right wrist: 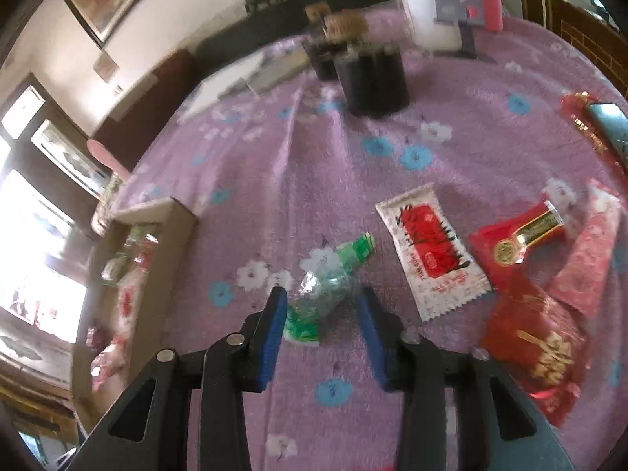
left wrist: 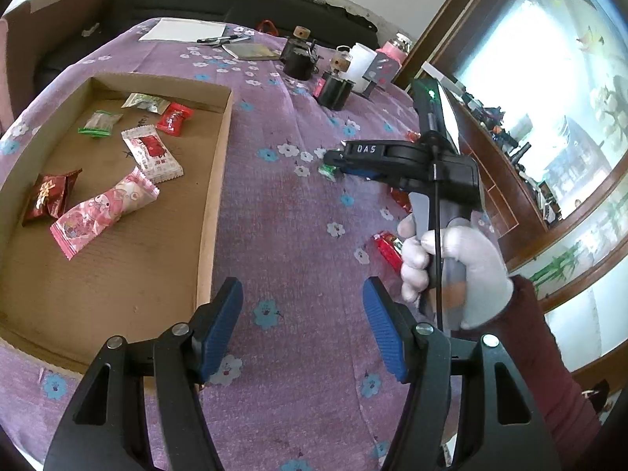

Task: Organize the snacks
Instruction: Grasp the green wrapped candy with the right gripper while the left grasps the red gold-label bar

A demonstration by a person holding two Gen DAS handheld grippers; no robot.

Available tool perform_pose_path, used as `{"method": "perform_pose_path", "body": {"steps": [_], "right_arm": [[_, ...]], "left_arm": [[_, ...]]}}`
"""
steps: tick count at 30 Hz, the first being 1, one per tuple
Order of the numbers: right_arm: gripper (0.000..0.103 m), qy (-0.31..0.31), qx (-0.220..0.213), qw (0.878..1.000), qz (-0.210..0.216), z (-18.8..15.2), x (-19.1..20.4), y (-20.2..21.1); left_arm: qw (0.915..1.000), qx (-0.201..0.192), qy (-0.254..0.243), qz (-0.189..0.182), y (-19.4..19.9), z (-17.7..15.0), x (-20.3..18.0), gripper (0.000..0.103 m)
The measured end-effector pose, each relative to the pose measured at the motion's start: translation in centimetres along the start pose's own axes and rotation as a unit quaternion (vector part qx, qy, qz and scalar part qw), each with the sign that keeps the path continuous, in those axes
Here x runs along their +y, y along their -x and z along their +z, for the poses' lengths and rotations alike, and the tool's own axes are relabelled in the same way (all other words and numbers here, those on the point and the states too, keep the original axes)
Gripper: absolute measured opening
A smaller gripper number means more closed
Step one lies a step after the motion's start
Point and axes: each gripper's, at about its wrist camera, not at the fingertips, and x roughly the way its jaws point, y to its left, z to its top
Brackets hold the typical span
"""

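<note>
Six snack packs sitting in the cardboard tray on the left of the purple floral tablecloth: pink wrapper nearest, dark red pack to its left, white-and-red sachet behind, plus a red candy and two green-trimmed ones further back. Left gripper hanging over bare cloth just right of the tray, jaws roughly half open, nothing between them. Right gripper, gripped by a white-gloved hand, down at a clear green-ended candy; candy lying between the blue pads, jaws only slightly apart, can't tell if they're actually pinching it. More loose snacks right of that: white-and-red sachet, red-and-gold pack, big dark red bag. Black jars and white container at the far side.
</note>
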Motion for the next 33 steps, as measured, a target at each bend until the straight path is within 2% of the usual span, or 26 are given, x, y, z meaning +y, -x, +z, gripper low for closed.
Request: {"method": "perform_pose_path", "body": {"steps": [2, 7, 12, 16, 18, 24, 27, 28, 29, 31, 33], "right_arm": [[0.014, 0.01, 0.01, 1.0, 0.0, 0.0, -0.1, 0.0], [0.014, -0.005, -0.012, 1.0, 0.025, -1.4, -2.9, 4.3], [0.014, -0.03, -0.051, 0.997, 0.042, -3.9, -7.3, 9.8], [0.014, -0.054, -0.068, 0.995, 0.045, -5.6, -10.5, 12.4], [0.014, -0.062, -0.07, 0.995, 0.044, -6.1, -11.5, 12.7], [0.014, -0.086, -0.076, 0.992, 0.059, -8.1, -14.2, 13.4], [0.014, -0.087, -0.079, 0.991, 0.064, -8.5, -14.3, 13.5], [0.014, -0.087, -0.079, 0.991, 0.065, -8.6, -14.3, 13.5], [0.014, -0.087, -0.08, 0.991, 0.066, -8.8, -14.4, 13.6], [0.014, -0.087, -0.082, 0.99, 0.07, -9.2, -14.5, 13.7], [0.014, -0.087, -0.083, 0.99, 0.071, -9.5, -14.6, 13.9]], "left_arm": [[0.9999, 0.002, -0.012, 0.003, -0.3, 0.0, -0.4, 0.063], [0.9981, 0.017, -0.059, -0.008, -2.2, 0.0, -2.6, 0.063], [0.9877, 0.043, -0.149, -0.017, -5.8, 0.0, -7.3, 0.063], [0.9774, 0.048, -0.206, -0.005, -8.7, 0.3, -10.5, 0.062], [0.9757, 0.054, -0.212, 0.007, -10.2, 0.6, -11.4, 0.062], [0.9784, 0.073, -0.191, 0.031, -13.2, 0.7, -13.2, 0.062], [0.9763, 0.061, -0.202, 0.049, -13.6, 0.4, -13.6, 0.062], [0.9767, 0.056, -0.202, 0.049, -13.4, 0.3, -13.6, 0.051], [0.9777, 0.053, -0.198, 0.044, -13.3, 0.4, -13.4, 0.031], [0.9813, 0.057, -0.181, 0.034, -13.0, 0.7, -12.7, 0.017], [0.9847, 0.052, -0.164, 0.027, -12.6, 0.9, -12.1, 0.017]]}}
